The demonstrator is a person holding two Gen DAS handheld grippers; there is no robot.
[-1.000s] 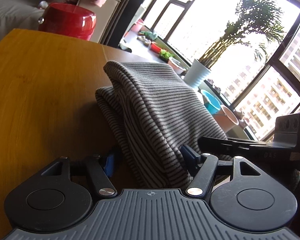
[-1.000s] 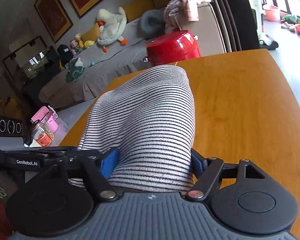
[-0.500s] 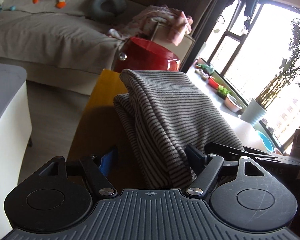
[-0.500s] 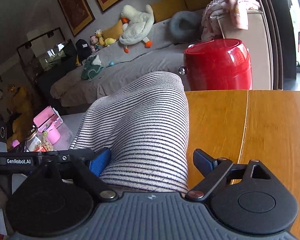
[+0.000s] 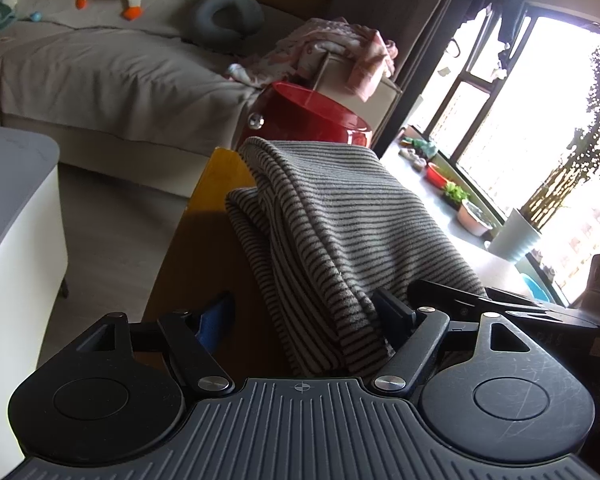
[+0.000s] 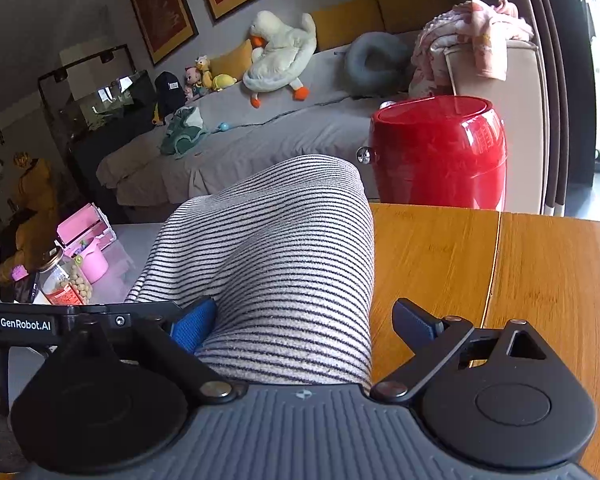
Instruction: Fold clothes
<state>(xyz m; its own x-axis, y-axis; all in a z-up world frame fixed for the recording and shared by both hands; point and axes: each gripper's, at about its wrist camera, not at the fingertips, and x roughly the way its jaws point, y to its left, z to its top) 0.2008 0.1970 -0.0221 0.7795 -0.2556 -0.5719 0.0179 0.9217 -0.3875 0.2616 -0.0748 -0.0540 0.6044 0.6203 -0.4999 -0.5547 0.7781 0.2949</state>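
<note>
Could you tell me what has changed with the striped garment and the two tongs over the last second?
Both tongs have opened: the left tongs and the right tongs now show gaps beside the striped garment, which they clamped a second ago. Both views also swung toward the sofa, so the red bin looms larger. The garment remains bunched between the fingers above the wooden table.

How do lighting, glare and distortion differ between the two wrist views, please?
Left wrist view: the window is blown out to white, leaving the striped garment backlit and the table edge in shadow. Right wrist view: even light, with glare streaks on the red appliance. Both views bend straight lines near the borders.
</note>
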